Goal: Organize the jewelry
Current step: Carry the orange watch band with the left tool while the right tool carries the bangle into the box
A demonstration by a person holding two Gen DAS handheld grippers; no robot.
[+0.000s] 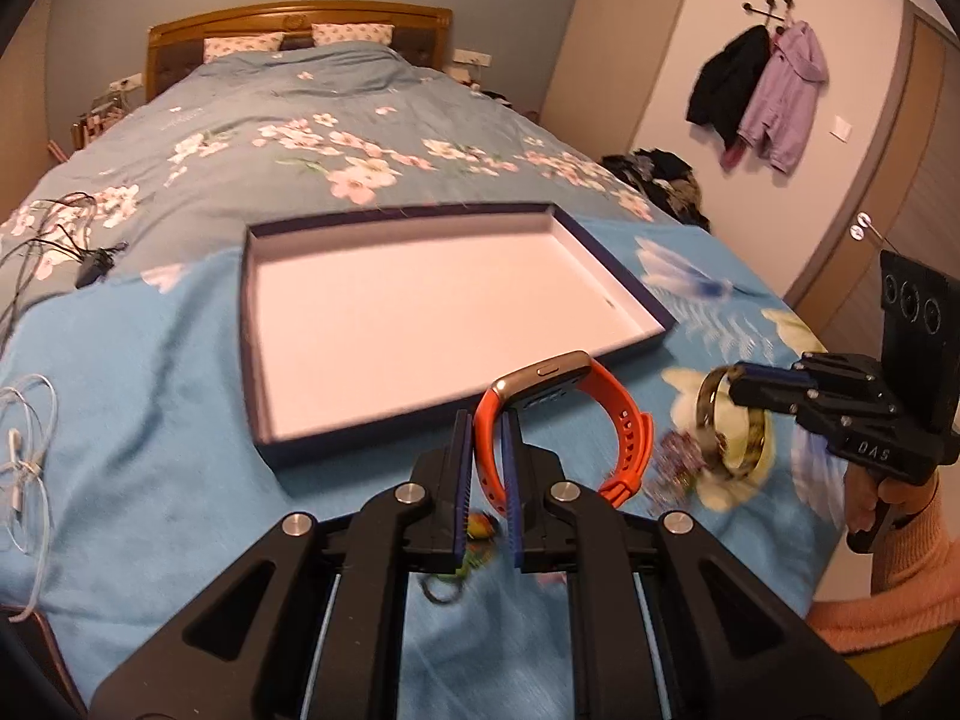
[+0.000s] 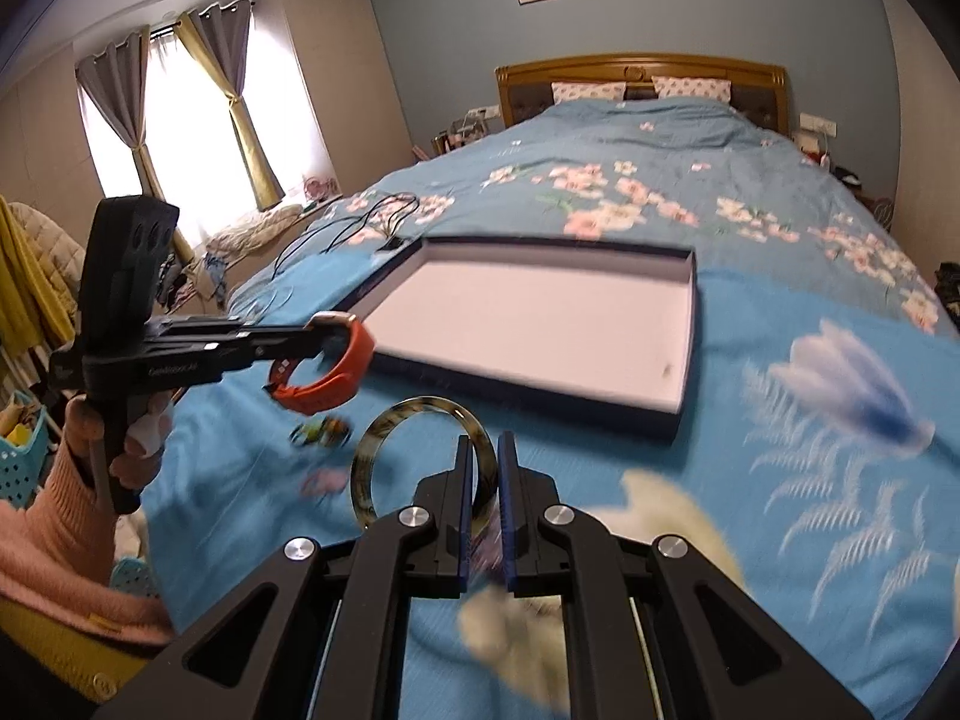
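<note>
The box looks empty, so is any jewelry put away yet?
Nothing yet: the box holds nothing. In hand: the left gripper pinches the orange watch, the right gripper the mottled bangle. Left over: small colorful pieces on the blanket.

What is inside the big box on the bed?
The box looks nearly empty: a white bottom with one tiny dark speck near a corner. The watch covers only a bit of its front edge.
</note>
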